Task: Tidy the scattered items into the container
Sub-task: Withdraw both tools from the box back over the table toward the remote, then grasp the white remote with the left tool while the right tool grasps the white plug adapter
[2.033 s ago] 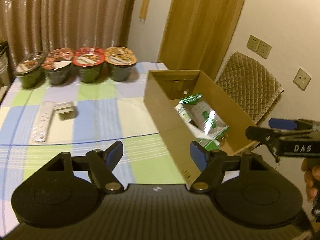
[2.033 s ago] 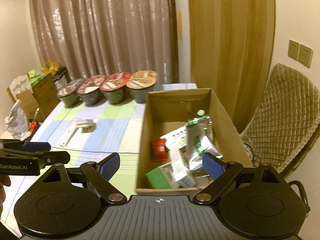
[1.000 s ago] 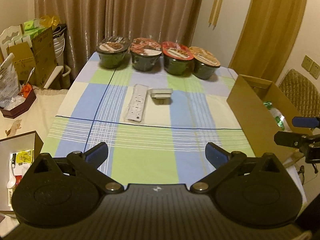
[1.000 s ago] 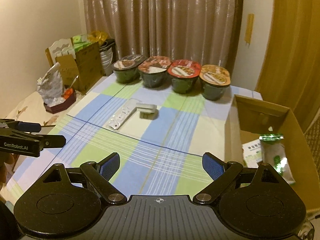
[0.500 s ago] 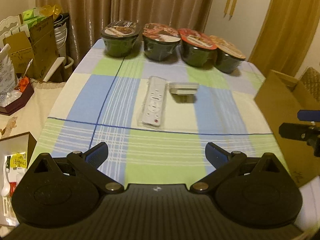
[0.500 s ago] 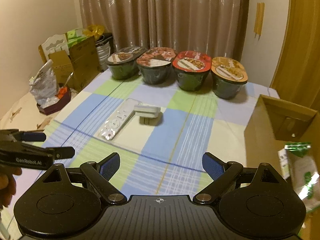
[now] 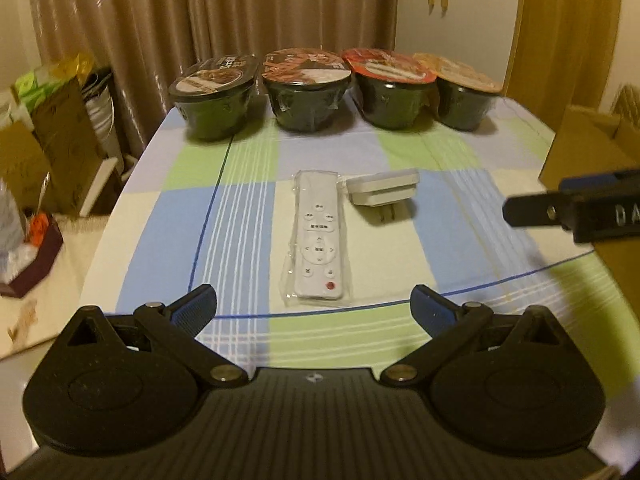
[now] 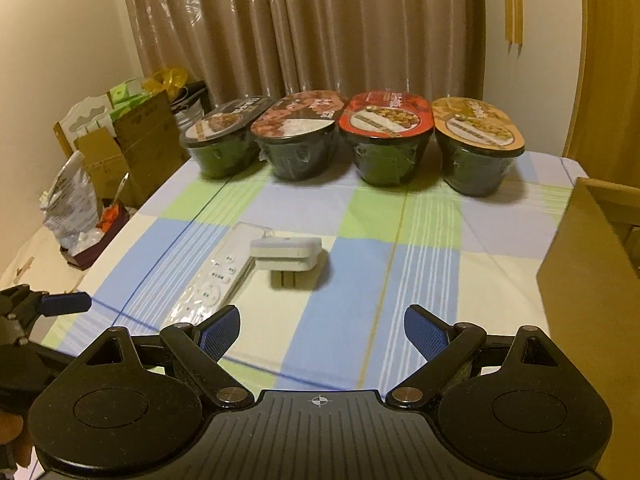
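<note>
With both grippers' jaws spread wide and holding nothing, the left gripper (image 7: 313, 300) may slip on the white remote's crinkly clear plastic bag (image 7: 317, 240) and bump the white plug adapter (image 7: 382, 192) just beside it, mid-desk.

Left gripper (image 7: 313, 309) held level, jaws spread wide, nothing between the blue pads. Right gripper (image 8: 322, 330) same: jaws wide apart, empty, sitting beside the left at similar height

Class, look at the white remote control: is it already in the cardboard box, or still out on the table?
Out. The white remote control lies flat on the checked tablecloth, in a clear wrapper, beside the white plug adapter; the cardboard box stands apart at the right.
</note>
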A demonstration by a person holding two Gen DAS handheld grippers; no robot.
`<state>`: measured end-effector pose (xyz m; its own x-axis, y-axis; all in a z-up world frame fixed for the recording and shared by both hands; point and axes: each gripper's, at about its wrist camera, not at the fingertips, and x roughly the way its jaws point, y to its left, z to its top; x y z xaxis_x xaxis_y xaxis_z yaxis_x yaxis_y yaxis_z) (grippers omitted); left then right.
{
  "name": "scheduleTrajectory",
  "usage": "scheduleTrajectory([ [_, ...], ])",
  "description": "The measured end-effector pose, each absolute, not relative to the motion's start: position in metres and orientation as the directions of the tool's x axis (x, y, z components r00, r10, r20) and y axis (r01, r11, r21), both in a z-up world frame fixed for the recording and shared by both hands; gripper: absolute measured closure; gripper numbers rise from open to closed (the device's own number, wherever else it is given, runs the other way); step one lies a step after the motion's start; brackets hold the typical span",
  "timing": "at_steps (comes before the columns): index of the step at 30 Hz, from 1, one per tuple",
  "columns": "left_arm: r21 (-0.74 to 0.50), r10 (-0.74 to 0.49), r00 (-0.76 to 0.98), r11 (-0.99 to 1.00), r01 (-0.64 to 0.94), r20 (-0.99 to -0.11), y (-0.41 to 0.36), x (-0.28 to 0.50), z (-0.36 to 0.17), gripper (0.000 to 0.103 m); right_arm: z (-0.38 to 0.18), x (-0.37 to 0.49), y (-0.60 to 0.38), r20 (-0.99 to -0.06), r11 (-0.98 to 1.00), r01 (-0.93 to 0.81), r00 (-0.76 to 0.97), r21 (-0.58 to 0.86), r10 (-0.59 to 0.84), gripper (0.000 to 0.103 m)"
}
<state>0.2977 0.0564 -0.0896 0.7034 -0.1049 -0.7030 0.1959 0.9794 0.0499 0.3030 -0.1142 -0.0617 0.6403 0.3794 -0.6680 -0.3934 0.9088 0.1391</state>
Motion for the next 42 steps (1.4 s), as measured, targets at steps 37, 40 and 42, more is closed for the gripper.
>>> scheduleTrajectory([
  [37, -0.019, -0.188, 0.676, 0.968, 0.249, -0.713, 0.065, 0.389, -0.146, 0.025, -0.118, 0.390, -0.054, -0.675, 0.855, -0.491, 0.576, 0.165, 0.461, 0.009],
  [40, -0.018, -0.192, 0.675, 0.967, 0.255, -0.712, 0.064, 0.391, -0.149, 0.026, -0.123, 0.395, -0.050, -0.686, 0.863, -0.474, 0.572, 0.172, 0.451, 0.009],
  [42, -0.015, -0.191, 0.679, 0.966, 0.257, -0.709, 0.065, 0.391, -0.150, 0.029, -0.127, 0.401, -0.048, -0.692, 0.868, -0.461, 0.567, 0.182, 0.446, 0.011],
])
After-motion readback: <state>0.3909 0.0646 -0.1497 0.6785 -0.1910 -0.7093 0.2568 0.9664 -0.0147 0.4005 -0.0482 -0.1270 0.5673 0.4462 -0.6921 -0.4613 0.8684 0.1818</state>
